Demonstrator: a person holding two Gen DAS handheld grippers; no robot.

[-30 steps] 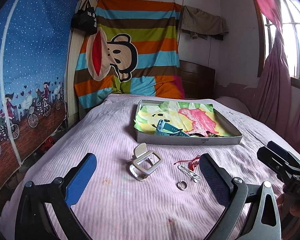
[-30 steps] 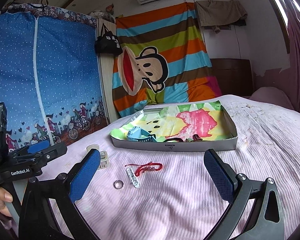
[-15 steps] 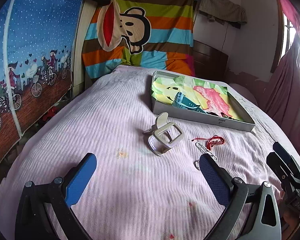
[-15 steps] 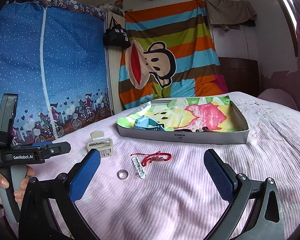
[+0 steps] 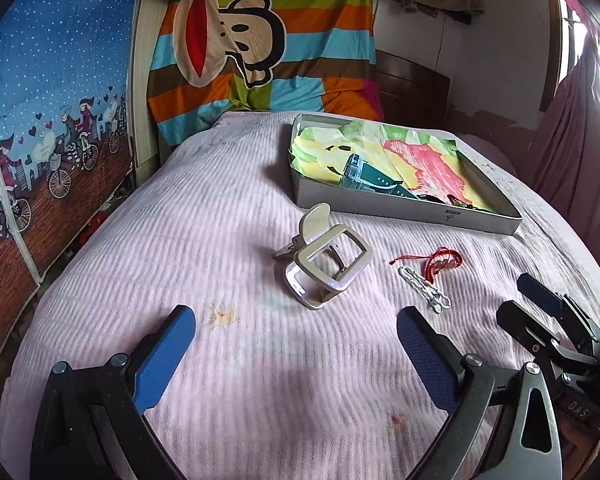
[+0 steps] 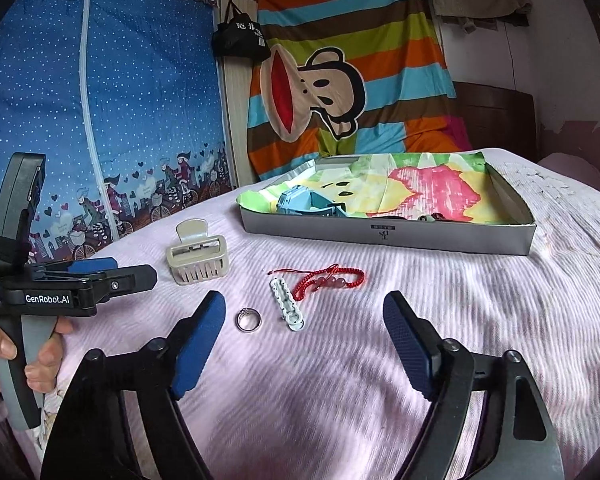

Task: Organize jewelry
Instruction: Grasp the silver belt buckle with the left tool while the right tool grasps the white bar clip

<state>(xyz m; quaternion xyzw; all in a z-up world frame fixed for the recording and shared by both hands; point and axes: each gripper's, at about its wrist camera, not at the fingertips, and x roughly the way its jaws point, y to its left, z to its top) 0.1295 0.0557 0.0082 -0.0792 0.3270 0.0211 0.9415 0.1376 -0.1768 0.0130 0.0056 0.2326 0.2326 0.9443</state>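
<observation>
Both claws hang spread and empty over our pink bedspread (image 6: 440, 320): right claw (image 6: 304, 344) nearest the ring (image 6: 248, 319), left claw (image 5: 296, 360) facing the hair clip (image 5: 324, 256). We reckon the ring is tiny, hard and slippery; pinch across its band. Just beyond lie a white link chain (image 6: 286, 304) and a limp red cord bracelet (image 6: 332, 278), touching, easily snagged. Farthest, the tray (image 6: 388, 236) holds a blue watch (image 6: 304, 202).

"GenRobot.AI" on left gripper (image 6: 112, 276) (white print); "DAS" on right gripper (image 5: 540, 312)
</observation>
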